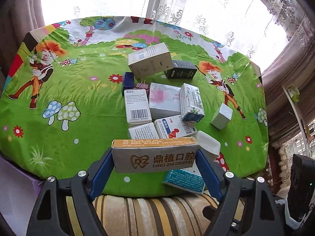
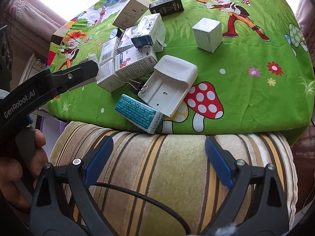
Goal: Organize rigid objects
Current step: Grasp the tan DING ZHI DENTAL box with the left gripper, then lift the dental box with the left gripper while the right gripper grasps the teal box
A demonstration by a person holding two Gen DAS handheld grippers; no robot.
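My left gripper (image 1: 155, 157) is shut on a grey and orange Ding Zhi Dental box (image 1: 154, 154), held above the near edge of the table. A pile of several small boxes (image 1: 163, 106) lies mid-table, also in the right wrist view (image 2: 133, 45). A white plastic tray (image 2: 169, 86) and a teal box (image 2: 138, 113) lie at the near edge. A small white cube box (image 2: 206, 34) stands apart to the right. My right gripper (image 2: 159, 155) is open and empty over the striped cushion, short of the table. The left gripper's arm (image 2: 49, 86) shows at the left of the right wrist view.
The table carries a green cartoon cloth (image 1: 59, 90). A striped cushion (image 2: 157, 177) lies in front of it. Black binder clips (image 2: 135, 84) lie beside the tray. Curtains and a bright window (image 1: 177, 0) stand behind. A black cable (image 2: 149, 198) crosses the cushion.
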